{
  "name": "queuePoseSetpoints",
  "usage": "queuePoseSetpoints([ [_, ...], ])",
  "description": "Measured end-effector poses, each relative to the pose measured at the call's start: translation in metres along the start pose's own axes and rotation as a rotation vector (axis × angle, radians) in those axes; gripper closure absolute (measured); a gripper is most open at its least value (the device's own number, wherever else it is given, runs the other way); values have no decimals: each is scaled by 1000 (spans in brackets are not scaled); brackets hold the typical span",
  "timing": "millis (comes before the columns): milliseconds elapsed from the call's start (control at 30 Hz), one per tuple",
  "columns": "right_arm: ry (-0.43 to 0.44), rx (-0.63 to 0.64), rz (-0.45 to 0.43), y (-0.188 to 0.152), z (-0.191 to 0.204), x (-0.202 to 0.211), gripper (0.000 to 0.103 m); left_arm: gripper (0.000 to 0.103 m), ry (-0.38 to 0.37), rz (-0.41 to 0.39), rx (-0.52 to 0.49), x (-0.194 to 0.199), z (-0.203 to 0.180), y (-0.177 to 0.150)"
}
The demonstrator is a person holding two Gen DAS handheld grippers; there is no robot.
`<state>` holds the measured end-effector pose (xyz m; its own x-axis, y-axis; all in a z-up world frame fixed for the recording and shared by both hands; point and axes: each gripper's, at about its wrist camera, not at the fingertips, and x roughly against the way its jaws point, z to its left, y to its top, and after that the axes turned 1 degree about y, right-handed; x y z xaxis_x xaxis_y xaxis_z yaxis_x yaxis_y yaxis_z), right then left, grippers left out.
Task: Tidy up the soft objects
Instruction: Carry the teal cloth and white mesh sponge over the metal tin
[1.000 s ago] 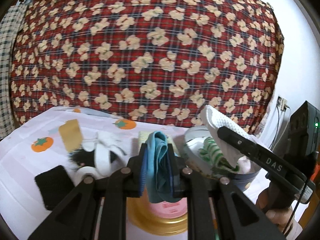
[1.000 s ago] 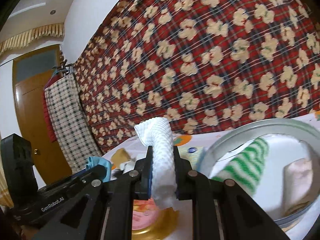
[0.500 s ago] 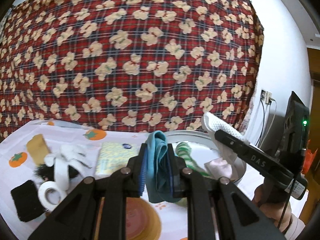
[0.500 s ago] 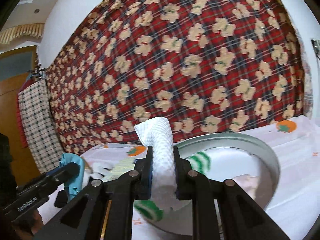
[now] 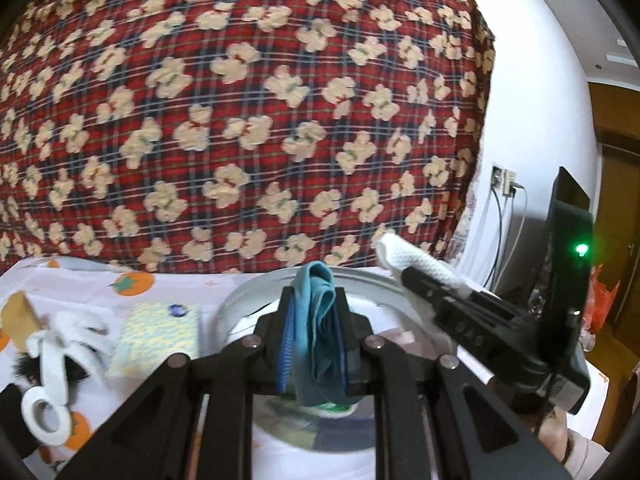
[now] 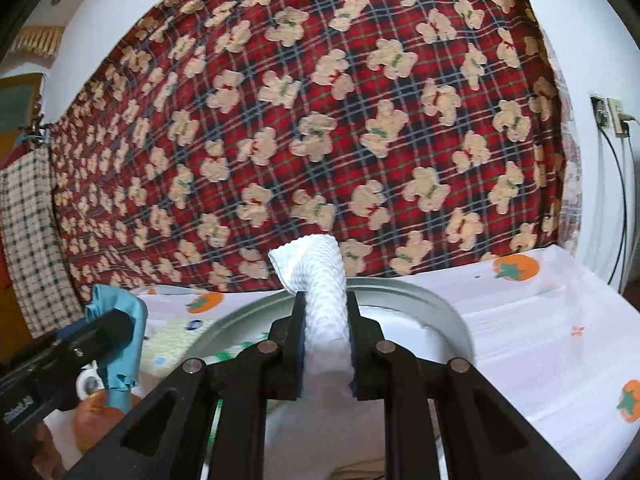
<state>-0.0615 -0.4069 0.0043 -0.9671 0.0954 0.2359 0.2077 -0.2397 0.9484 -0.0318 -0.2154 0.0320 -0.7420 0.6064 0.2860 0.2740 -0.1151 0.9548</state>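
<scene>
My left gripper (image 5: 314,340) is shut on a teal cloth (image 5: 318,320) and holds it over the round metal basin (image 5: 240,300). My right gripper (image 6: 326,340) is shut on a white waffle-knit cloth (image 6: 320,280) above the same basin (image 6: 452,320). Each gripper shows in the other's view: the right one with its white cloth (image 5: 420,266) at the right, the left one with its teal cloth (image 6: 120,320) at the left. A green-striped cloth (image 6: 236,354) lies inside the basin, mostly hidden.
Left of the basin on the persimmon-print tablecloth (image 5: 132,284) lie a yellow-white sponge cloth (image 5: 160,332), a white fluffy item (image 5: 68,336), a tape roll (image 5: 44,416) and a tan pad (image 5: 16,316). A red plaid blanket (image 5: 240,120) hangs behind.
Both grippers have moved right over the basin, still holding their cloths. The pink-lidded container under the left gripper has left that view.
</scene>
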Motion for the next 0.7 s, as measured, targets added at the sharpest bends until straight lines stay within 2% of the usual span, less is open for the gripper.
queuePoseSetpoints([
  [133,-47,-13,23,3,-20,-8,86,88,-11,12,-21,-19,-19,1],
  [233,-62,-38,40,5,-35,-15,86,88,-31,51,-13,-39,-29,-1],
  [400,-87,-27,100,3,-48,-34,86,88,-23,98,-17,-65,-40,-8],
  [633,-59,-42,168,-1,-58,-54,86,87,-7,145,-15,-92,-47,-19],
  [667,-53,-52,173,-1,-60,-55,86,85,-4,149,-14,-94,-47,-20],
  [700,-39,-58,184,-2,-61,-57,85,75,11,152,-11,-97,-46,-23],
])
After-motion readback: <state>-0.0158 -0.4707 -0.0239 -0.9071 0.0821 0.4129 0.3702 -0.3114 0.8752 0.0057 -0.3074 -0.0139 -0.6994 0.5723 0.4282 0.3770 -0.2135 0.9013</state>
